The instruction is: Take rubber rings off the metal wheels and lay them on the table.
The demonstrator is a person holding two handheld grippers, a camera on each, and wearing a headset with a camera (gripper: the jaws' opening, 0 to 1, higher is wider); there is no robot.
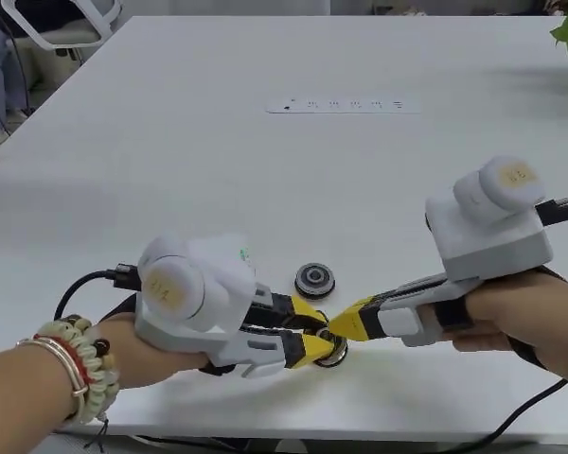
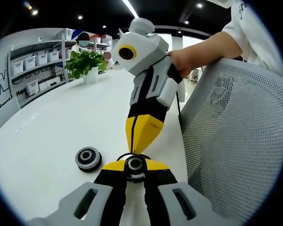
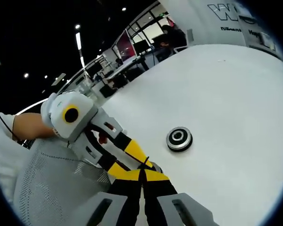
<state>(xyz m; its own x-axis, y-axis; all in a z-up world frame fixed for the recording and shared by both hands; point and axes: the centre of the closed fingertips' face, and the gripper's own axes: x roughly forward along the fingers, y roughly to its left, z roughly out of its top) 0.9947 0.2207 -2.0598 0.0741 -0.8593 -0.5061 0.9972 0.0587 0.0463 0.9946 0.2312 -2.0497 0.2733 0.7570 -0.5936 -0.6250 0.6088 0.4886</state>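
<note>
Head view takes in the broad white tabletop point(image 1: 265, 170), and across all that surface I see no loose ring laid down, so I judge the task to be at its very start.

At the near edge the two grippers meet nose to nose. The left gripper point(image 2: 135, 165) has its yellow jaws clamped on either side of the near wheel point(image 1: 333, 355), pinning it just above or on the tabletop; I cannot tell which. The right gripper point(image 3: 142, 175) comes in from the opposite side with its jaws pressed tight together at that wheel's rim. In the left gripper view a thin black strand point(image 2: 123, 155) curves out from where those tips bite. I take it for the edge of the rubber ring, nipped and lifted a little clear of the metal. The rest of the ring looks seated on the wheel, so this first ring is only part-way off.

Just beyond the grippers the far wheel point(image 1: 314, 279) lies flat on the tabletop, apart from both sets of jaws. It shows a dark outer band around its metal hub, so its ring appears to be in place and untouched.

What is left, by my reckoning: finish peeling this ring, set it down, then strip the far wheel.
</note>
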